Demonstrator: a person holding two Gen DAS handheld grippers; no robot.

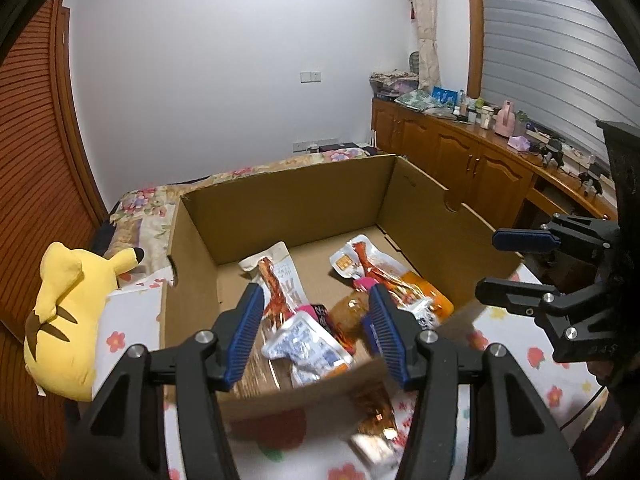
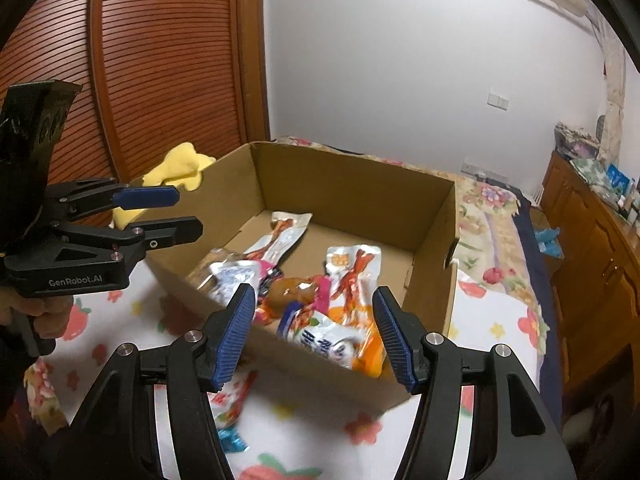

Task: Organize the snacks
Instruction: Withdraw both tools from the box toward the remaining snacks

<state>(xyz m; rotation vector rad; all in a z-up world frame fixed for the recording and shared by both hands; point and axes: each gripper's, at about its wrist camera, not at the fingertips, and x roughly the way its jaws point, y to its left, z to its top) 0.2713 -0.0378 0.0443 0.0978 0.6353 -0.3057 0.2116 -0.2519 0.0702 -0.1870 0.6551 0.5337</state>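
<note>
1. Both tongs hang with jaws apart and empty above the near edge of the box [image 1: 304, 200]: left gripper [image 1: 316, 336], right gripper [image 2: 316, 336]
2. Snacks [image 1: 308, 344] lie piled in the box's near half: glossy packets, white-and-blue, orange, and clear ones showing red-brown meat
3. One long packet [image 1: 276, 276] lies toward the far wall
4. Left view alone shows a blurred packet [image 1: 376, 420] outside on the flowered sheet [image 1: 532, 360], by the near wall, and a yellow plush [image 1: 68, 312] whole at the box's left
5. Right view alone shows a hand [image 2: 44, 312] gripping the left tool
</note>
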